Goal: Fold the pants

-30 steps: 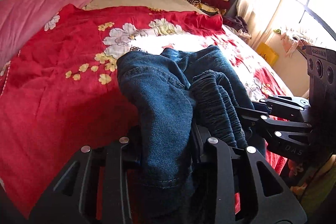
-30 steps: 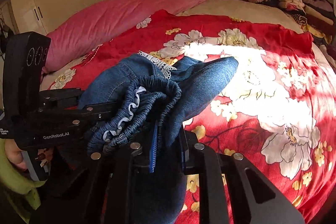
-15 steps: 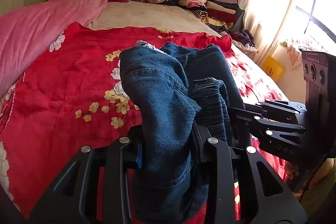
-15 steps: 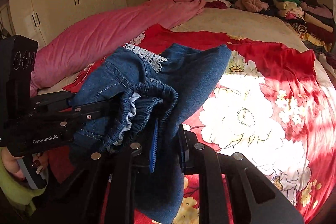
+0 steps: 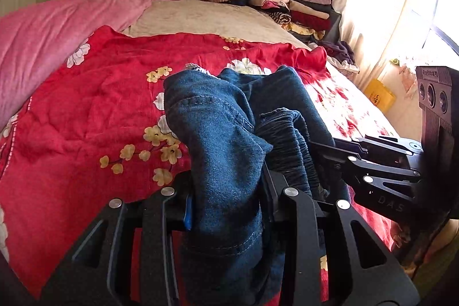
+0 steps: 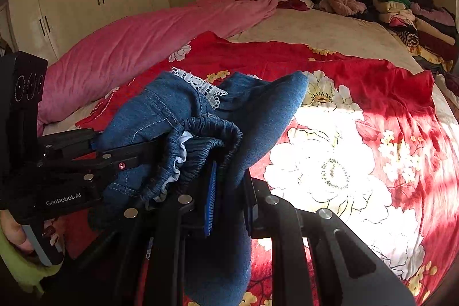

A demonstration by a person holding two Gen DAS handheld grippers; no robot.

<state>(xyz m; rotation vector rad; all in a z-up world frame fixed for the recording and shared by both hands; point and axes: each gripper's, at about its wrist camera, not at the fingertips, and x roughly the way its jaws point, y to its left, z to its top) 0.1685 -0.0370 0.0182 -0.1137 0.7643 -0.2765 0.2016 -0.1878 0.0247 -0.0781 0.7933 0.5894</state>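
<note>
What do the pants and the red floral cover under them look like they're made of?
Pants: blue denim, matte, judging by the contrast topstitching and twill look; gathered elastic waistband, white lace trim. Red floral cover: probably thin woven cotton, matte, with fine creases; the exact fibre is unclear.

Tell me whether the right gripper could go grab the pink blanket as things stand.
Probably not: the right gripper is shut on the jeans, which the left gripper also clamps. The pink blanket lies across the bed, beyond the bundled denim.

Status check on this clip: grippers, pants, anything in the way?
Left gripper and right gripper both shut on jeans. Jeans bunched, lifted over red bedspread. Nothing in the way.
</note>
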